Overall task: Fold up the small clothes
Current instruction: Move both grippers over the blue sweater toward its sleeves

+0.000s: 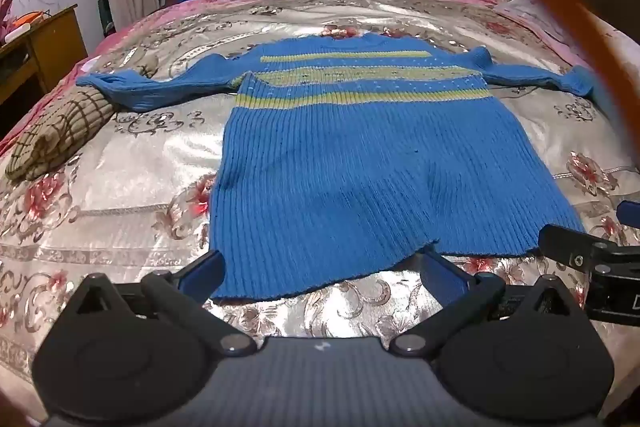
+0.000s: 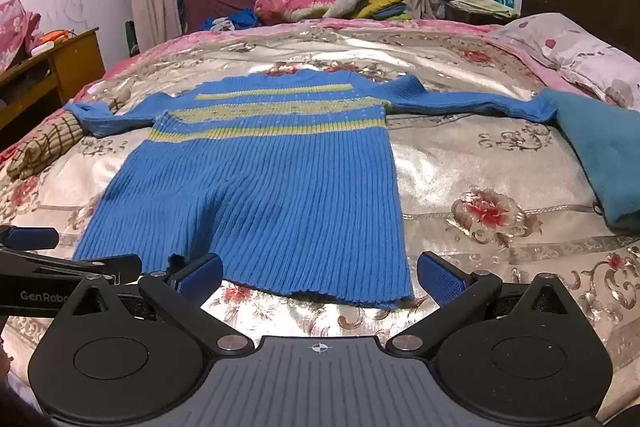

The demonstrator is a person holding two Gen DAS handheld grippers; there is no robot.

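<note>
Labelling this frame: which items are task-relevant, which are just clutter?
Job:
blue striped sweater, spread flat
left gripper, open
right gripper, open

Lying about:
checked cloth
teal cloth
pillow
bedding pile

White lettering reading "GenRobo", cut off past that by the black linkage in front of it, stands on the black plastic body of the left gripper (image 2: 72, 251), seen from the right wrist. No other writing is legible.

Blue ribbed sweater (image 1: 360, 163) with 3 yellow-green stripes; silver-pink floral bedspread (image 1: 132, 155); tan checked cloth (image 1: 60, 135)
</note>
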